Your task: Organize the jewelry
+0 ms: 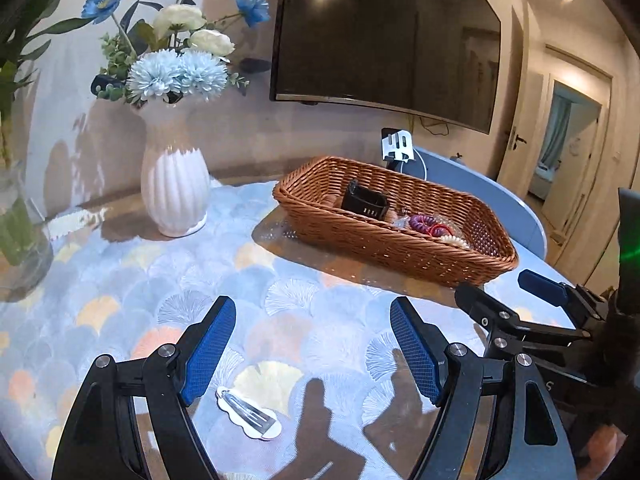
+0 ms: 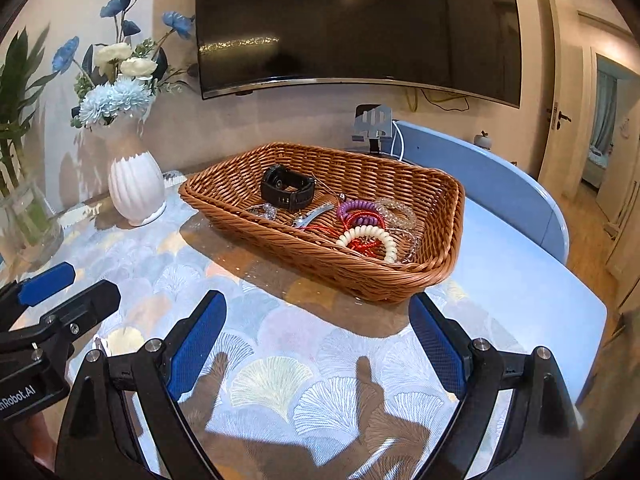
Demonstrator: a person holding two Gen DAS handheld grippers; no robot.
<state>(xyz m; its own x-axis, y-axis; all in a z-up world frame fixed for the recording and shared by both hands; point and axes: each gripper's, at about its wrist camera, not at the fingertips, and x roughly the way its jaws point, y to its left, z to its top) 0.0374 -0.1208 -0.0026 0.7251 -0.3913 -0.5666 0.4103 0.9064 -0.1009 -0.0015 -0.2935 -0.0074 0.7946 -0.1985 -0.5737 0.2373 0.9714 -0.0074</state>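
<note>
Vase (image 1: 175, 192) with flowers stands far left on the worktop (image 1: 120, 280), a glass jar of green stems at the extreme left edge. Hair clip (image 1: 249, 412) on its white card lies near, flat on the patterned cloth, just inside the left finger of the left hand-held gripper (image 1: 312, 344). That gripper is released, jaws spread wide, nothing between them.

Centre to right: wicker basket (image 2: 448, 216) well beyond both grippers. Already inside it: black watch (image 2: 286, 190), a metal clip (image 2: 316, 214), purple coil tie (image 2: 360, 212), cream coil tie (image 2: 370, 238), red cord, clear bead bracelets at the right end. Right hand-held gripper (image 2: 316, 344) is also released and empty, aimed at the basket's near wall. A phone stand sits behind the basket, TV on the wall above.

Judgement: the carded clip looks like the last loose piece, so the next pick is the left gripper's.

Risks:
- Card is thin and flat on a glossy cover; fingers may slide over it or shove it instead of catching an edge.
- Clip sits off-centre, next to the left finger; closing as is would likely nudge it, not grip it.
- The two grippers are near each other; a crossing move could clash.
- A low carry could knock the basket's near rim and shift it.
</note>
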